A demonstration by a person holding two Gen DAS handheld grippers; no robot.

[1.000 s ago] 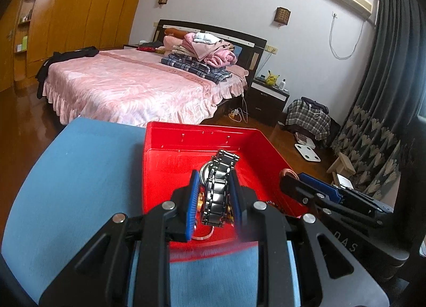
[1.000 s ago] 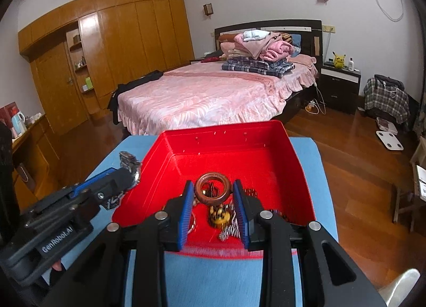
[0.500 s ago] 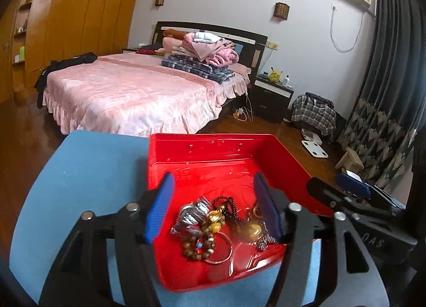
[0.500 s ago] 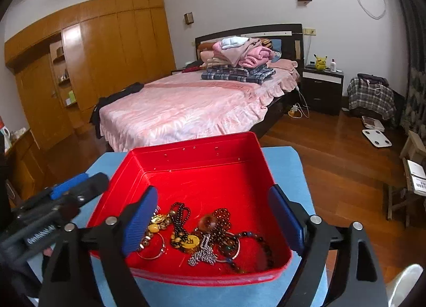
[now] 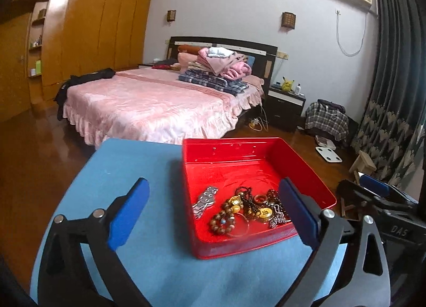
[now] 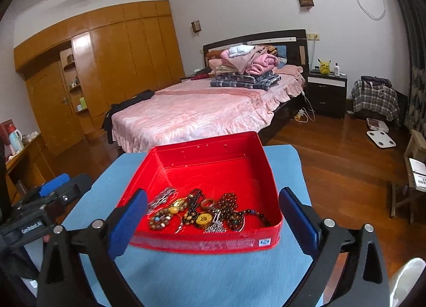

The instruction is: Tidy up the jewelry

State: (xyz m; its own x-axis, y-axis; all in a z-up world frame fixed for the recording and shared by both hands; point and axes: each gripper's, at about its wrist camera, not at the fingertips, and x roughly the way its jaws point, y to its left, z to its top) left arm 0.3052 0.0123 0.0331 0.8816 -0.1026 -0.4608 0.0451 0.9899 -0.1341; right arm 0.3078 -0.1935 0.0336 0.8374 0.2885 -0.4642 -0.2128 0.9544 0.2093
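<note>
A red tray (image 5: 226, 152) (image 6: 202, 152) sits on a blue tabletop (image 5: 127, 174) (image 6: 213, 275). In its near part lies a pile of jewelry (image 5: 245, 208) (image 6: 202, 213): bead bracelets, a gold pendant, a wooden ring (image 6: 209, 203) and a silver metal watch band (image 5: 205, 200) (image 6: 162, 196). My left gripper (image 5: 213, 211) is open and empty, drawn back over the table before the tray. My right gripper (image 6: 213, 221) is open and empty, its fingers either side of the tray's near edge. Each gripper shows at the edge of the other's view.
A pink bed (image 5: 149, 107) with folded clothes stands behind the table. Wooden wardrobes (image 6: 119, 54) line the left wall. A nightstand (image 5: 286, 99), a scale (image 5: 328, 154) and a stool (image 5: 364, 163) stand on the wood floor at the right. The table's far edge lies just behind the tray.
The left gripper let go of the silver watch band and the right let go of the wooden ring. Both opened wide and drew back and up from the tray.
</note>
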